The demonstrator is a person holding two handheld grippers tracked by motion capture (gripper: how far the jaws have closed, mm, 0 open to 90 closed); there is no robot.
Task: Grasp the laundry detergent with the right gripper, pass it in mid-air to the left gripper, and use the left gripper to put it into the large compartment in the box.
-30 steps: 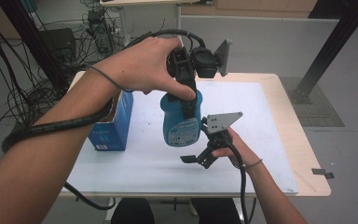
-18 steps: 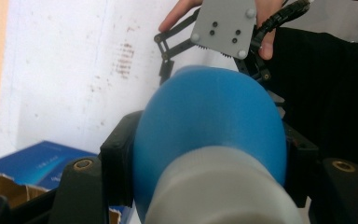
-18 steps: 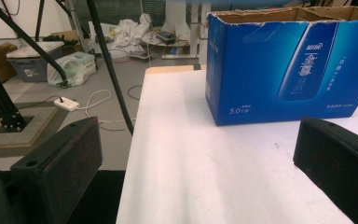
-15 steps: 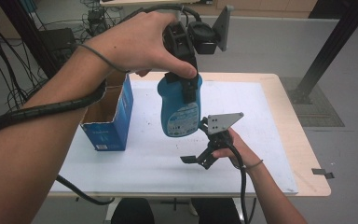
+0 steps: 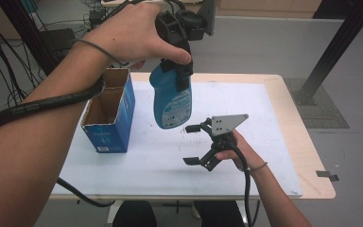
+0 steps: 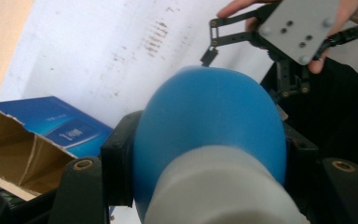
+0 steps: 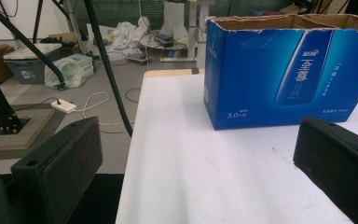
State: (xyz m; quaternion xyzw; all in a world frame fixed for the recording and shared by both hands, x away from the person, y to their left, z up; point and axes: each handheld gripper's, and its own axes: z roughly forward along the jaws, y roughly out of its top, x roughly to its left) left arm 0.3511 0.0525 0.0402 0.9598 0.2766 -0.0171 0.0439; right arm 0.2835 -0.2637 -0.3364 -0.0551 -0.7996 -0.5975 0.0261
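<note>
Two grippers: the left gripper (image 5: pixel 182 71) holds a blue bottle (image 5: pixel 172 101) up in the air; the right gripper (image 5: pixel 203 144) rests low over the table (image 5: pixel 283 142), jaws spread wide with nothing between them.
Grip on the bottle: the left jaws pinch the bottle near its top, just under the pale cap (image 6: pixel 223 186); in the left gripper view the black pads press either flank of the rounded blue body.
Where the bottle is: off the table, hanging base-down, beside and above the open blue carton (image 5: pixel 108 118), between the carton and the right gripper.
Likely aim: I reckon the bottle is headed for the carton's open top.
Risk, slipping: the body is smooth and curved and the hold sits high, so the hanging weight may swing and slide out of the pads.
Risk, catching the rim: the carton's mouth looks narrow and its cardboard edge is torn; a tilted bottle may snag on it and tip the carton over.
Risk, unsteadied carton: the right gripper is well apart from the carton, so nothing braces it if it gets knocked.
Risk, cable: the left gripper's cable (image 5: pixel 42 104) drapes along the forearm just above the carton and may drag across it.
</note>
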